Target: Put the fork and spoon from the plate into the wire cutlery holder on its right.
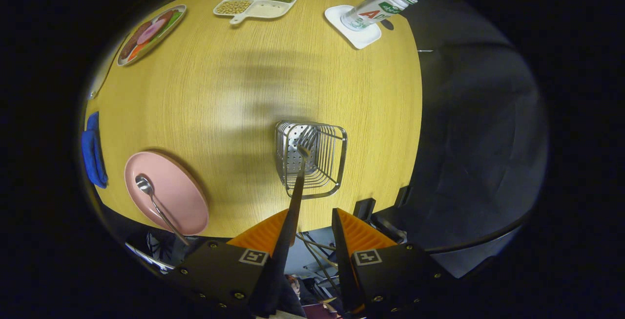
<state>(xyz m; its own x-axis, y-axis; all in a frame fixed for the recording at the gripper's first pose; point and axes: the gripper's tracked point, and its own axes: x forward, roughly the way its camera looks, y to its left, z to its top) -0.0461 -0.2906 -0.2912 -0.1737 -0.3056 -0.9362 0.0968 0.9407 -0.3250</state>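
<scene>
The wire cutlery holder (328,161) stands on the wooden table just ahead of my fingers. The fork (298,184) points tines-first into it, and its dark handle rises back toward me along the inner edge of my left finger (263,235). My gripper (312,215) hangs above the holder with a wide gap between the fingers, and the right finger is clear of the handle, so it is open. To the left of the holder lies the pink plate (183,197) with the spoon (152,198) on it, bowl away from me.
Far across the table (244,79) are a divided tray of beans (257,0), an oval dish of food (150,34) and a bottle (378,10) on a white coaster. A blue cloth (93,150) hangs at the left edge. The table ends just right of the holder.
</scene>
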